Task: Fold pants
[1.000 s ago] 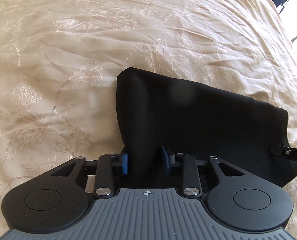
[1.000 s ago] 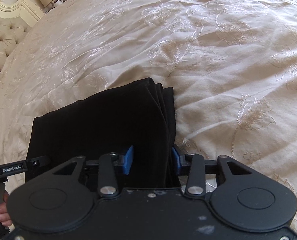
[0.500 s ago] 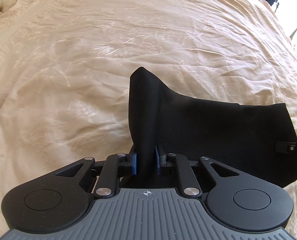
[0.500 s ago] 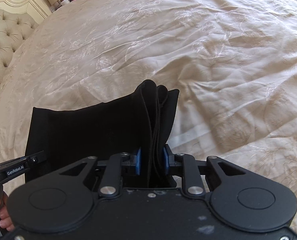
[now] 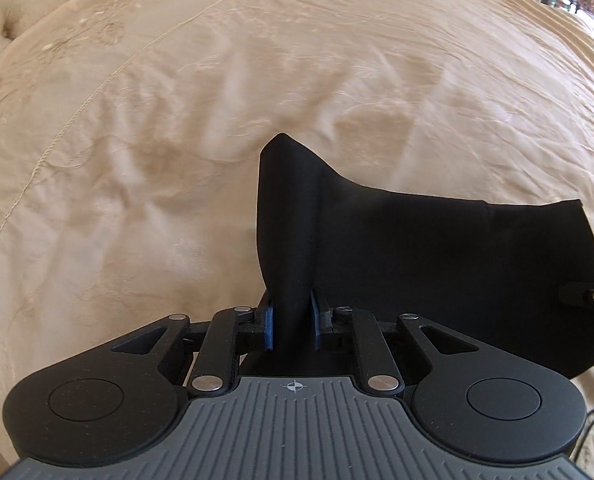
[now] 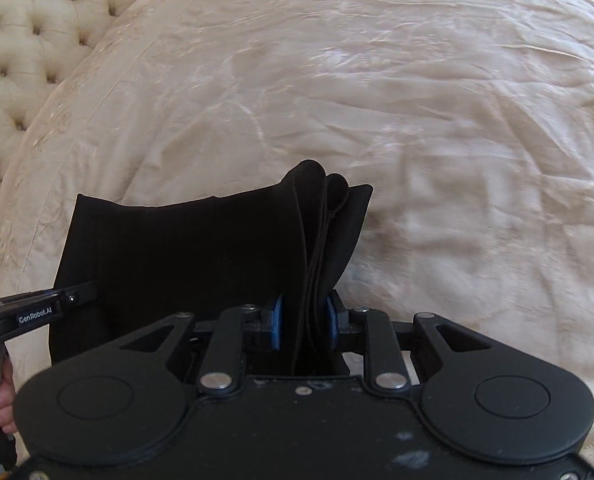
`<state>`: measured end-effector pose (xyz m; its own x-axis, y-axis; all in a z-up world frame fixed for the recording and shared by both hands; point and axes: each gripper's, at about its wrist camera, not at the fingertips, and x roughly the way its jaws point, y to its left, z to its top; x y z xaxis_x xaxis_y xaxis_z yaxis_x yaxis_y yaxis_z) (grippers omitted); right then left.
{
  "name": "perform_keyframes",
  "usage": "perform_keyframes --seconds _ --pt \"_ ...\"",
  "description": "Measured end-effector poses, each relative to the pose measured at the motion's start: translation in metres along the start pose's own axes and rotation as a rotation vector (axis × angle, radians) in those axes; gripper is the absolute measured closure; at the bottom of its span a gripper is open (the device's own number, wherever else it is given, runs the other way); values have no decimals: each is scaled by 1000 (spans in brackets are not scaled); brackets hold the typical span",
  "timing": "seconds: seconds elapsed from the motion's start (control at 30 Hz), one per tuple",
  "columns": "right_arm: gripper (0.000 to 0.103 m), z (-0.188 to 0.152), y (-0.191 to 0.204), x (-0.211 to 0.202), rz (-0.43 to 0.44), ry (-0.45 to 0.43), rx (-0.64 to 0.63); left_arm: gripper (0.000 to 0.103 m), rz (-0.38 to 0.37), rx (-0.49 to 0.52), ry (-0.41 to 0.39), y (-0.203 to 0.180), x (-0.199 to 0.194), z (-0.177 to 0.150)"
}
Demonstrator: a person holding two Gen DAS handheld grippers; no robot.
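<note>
Over cream bedspread (image 5: 177, 160), tufted headboard (image 6: 29, 40) behind black pants (image 6: 185, 264)

Big bed (image 5: 145, 152), cream-gold cover (image 6: 457, 120) over whole top. Cover shiny, lots of small wrinkles, sewn leaf pattern, thin stitched line curving near edge. Soft padded headboard (image 6: 29, 40) with button dents at bed's far end, same pale cream. Black pants (image 5: 437, 260) above cover; cannot tell if bottom part touches it. No other loose thing seen on cover.
</note>
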<state>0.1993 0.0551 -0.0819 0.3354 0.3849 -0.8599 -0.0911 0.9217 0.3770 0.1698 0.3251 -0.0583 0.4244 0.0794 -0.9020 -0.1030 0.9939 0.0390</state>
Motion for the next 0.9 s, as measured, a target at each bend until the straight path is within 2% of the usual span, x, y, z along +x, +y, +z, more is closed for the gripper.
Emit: perform_keyframes --seconds 0.07,0.1,0.17,0.2,0.3,0.43,0.5,0.67,0.77,0.9 --pt "79 4 21 13 -8 -1 -37 83 -13 -31 20 21 7 0" --pt "77 6 28 19 -24 2 -48 77 -22 -43 31 27 10 1" --pt "70 8 37 31 -107 9 -65 74 -29 -55 42 37 16 -1" --pt "67 9 35 34 -141 10 -51 73 -20 -50 42 39 17 -2" --pt "66 5 25 31 -213 -6 23 73 32 -35 41 42 22 -3" --pt "66 2 18 17 -241 -25 46 73 12 -63 44 49 20 -6" --pt "62 1 24 3 -242 -71 23 73 20 -67 25 50 12 -7" --pt "61 -2 41 -41 -220 -167 -13 73 30 -70 -39 39 -20 -12" --pt "61 -13 60 -62 -215 -211 -74 68 45 -71 -77 23 -46 -20" --pt "61 -37 79 -87 -243 -227 -111 60 61 -96 -62 -1 -75 -31"
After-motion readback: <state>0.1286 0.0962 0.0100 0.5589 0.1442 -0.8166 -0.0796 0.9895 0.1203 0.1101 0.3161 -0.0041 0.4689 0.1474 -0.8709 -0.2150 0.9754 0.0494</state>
